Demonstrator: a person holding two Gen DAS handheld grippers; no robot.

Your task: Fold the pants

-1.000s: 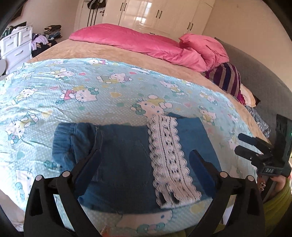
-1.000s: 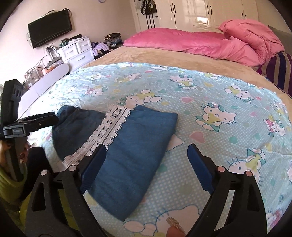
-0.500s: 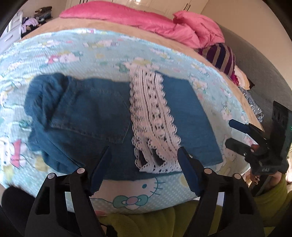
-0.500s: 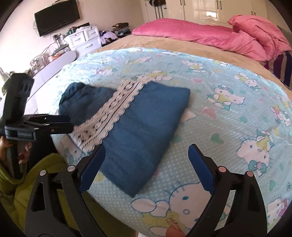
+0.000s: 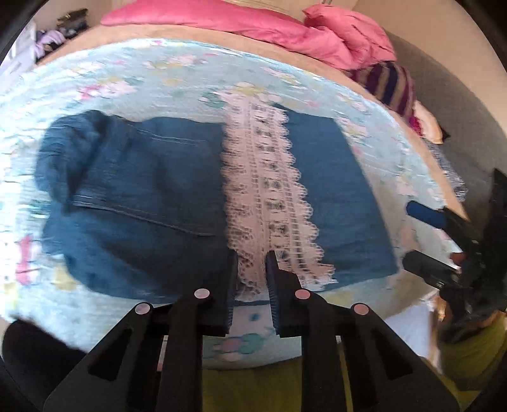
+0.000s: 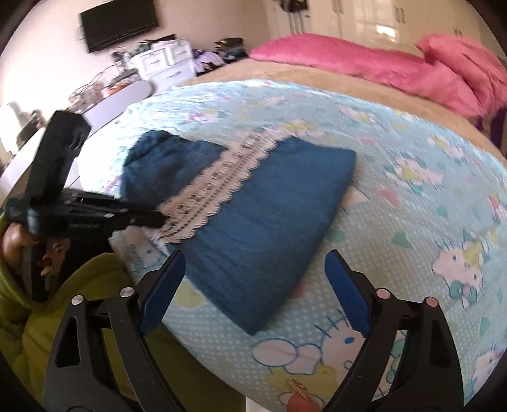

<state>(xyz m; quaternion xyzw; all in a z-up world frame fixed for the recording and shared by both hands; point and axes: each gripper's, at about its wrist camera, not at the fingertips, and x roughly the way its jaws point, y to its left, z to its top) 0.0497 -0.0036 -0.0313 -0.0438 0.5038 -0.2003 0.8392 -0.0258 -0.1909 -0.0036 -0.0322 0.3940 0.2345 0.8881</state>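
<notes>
Blue denim pants (image 5: 142,202) with a white lace hem band (image 5: 266,196) lie folded on the Hello Kitty sheet (image 5: 158,79); they also show in the right wrist view (image 6: 263,222). My left gripper (image 5: 251,263) is shut on the near edge of the lace hem. It shows from the side in the right wrist view (image 6: 155,218). My right gripper (image 6: 253,279) is open and empty, just in front of the pants' near right corner. It shows at the right edge of the left wrist view (image 5: 421,234).
Pink pillows and a duvet (image 6: 380,63) lie at the head of the bed. A striped cushion (image 5: 386,82) sits at the far right. A white dresser (image 6: 164,60) and a wall TV (image 6: 117,22) stand to the left. The bed's near edge runs under both grippers.
My left gripper has moved in to the pants' near edge and closed on the lace hem. My right gripper has come a little closer to the pants and stays open.
</notes>
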